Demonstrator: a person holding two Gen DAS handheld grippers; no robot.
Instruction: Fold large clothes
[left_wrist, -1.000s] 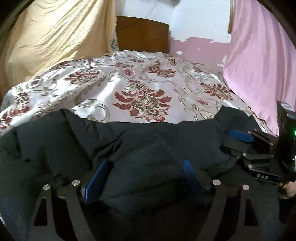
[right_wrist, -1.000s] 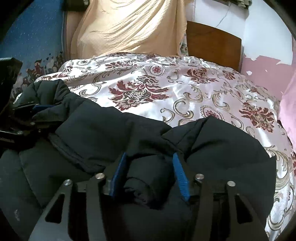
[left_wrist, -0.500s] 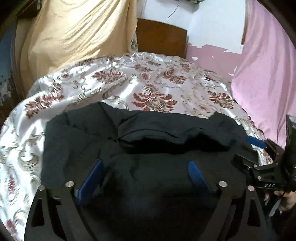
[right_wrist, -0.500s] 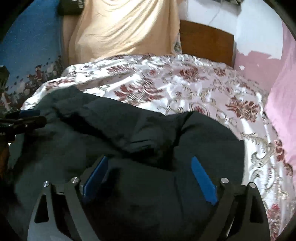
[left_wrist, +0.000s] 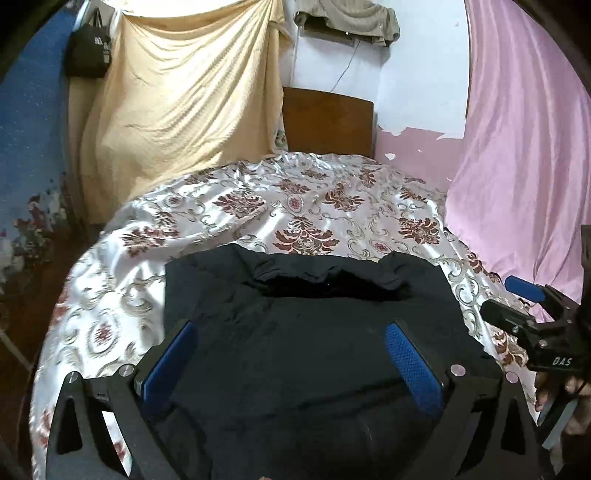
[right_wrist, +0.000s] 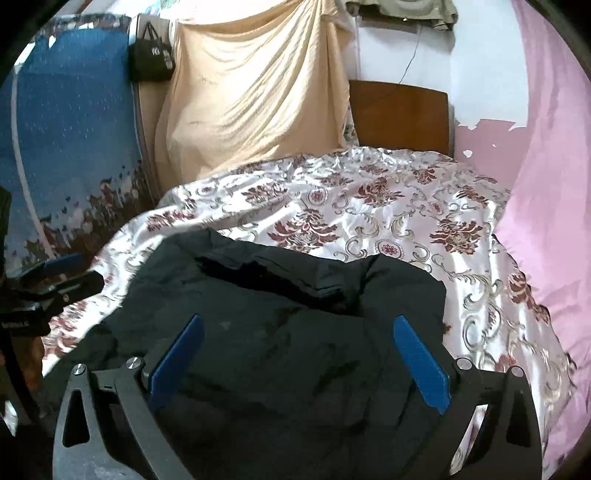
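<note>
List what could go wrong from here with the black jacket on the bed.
The folded-over flap of the black jacket lies loose and bunched at its far edge, so it may spring open. The floral satin bedspread looks slippery; the bundle could slide. Both the left claw and the right claw are open, holding nothing down.

Bed w/ shiny floral bedspread (left_wrist: 295, 206) and brown wooden headboard (left_wrist: 327, 123) vs. white wall w/ peeling pink paint (left_wrist: 417, 142), yellow cloth (left_wrist: 177, 110) hung at left, pink curtain (left_wrist: 524, 155) at right, black bag (right_wrist: 151, 57) hanging up top.
</note>
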